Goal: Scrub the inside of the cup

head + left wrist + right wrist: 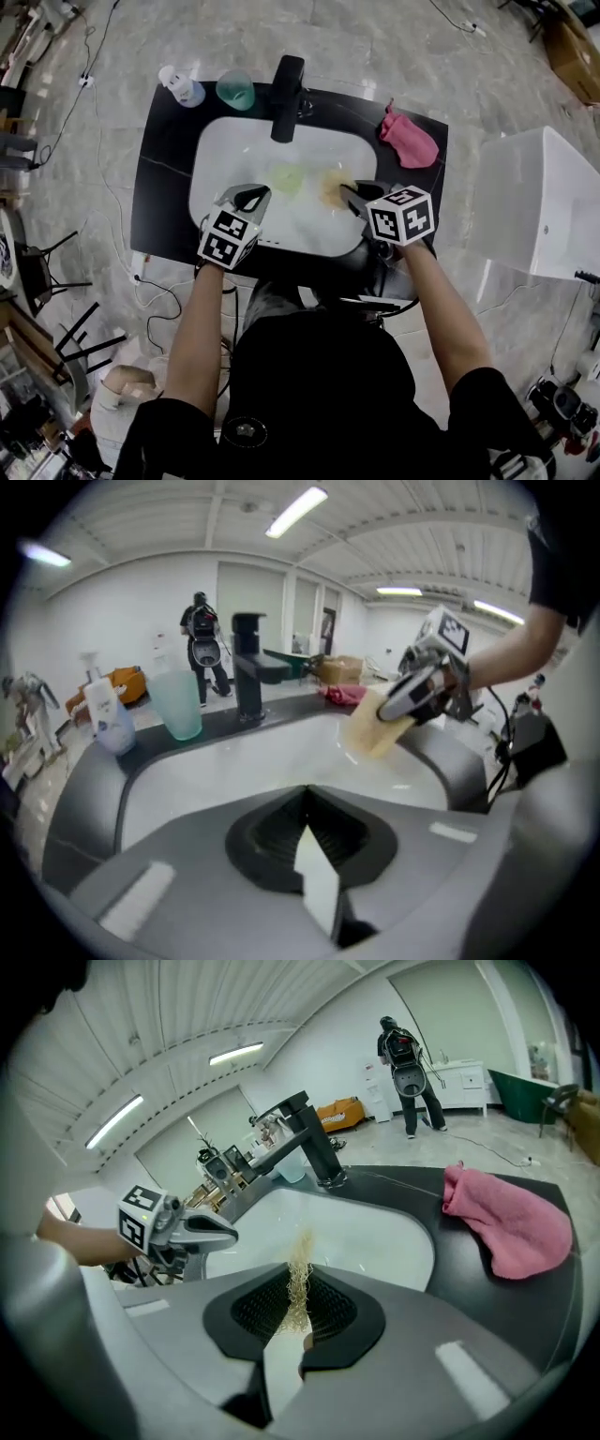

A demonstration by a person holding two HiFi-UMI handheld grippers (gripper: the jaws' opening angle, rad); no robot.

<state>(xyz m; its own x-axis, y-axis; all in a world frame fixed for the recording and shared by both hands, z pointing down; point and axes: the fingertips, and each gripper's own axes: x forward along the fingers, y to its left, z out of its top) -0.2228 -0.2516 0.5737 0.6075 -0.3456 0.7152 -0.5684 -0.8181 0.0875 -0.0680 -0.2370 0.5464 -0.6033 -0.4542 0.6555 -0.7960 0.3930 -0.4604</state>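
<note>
Right tool (347,192) is seen clamped on a tan, fibrous scrubber (299,1265), whose strands are pressed between the closed pads and stick out past them. It is held above the white basin (234,155), on the person's side of the faucet (287,84) and slightly to its right. Left tool (258,194) is held on the same side of the faucet, slightly to its left, with its jaws brought together and nothing between them. The cup (235,89), translucent and blue-green, is stood upright on the black surface (164,187) just left of the faucet, well apart from both tools and touched by neither. Further left of the faucet, a white pump bottle (180,87) is stood just beside the cup. A pale yellow-green thing (289,178) is seen in the basin directly in front of the faucet, between the two tools in the head view; it is too blurred for its kind to be told. To the right of the faucet, a crumpled pink cloth (409,138) is laid on the surface near the basin's far right corner.
</note>
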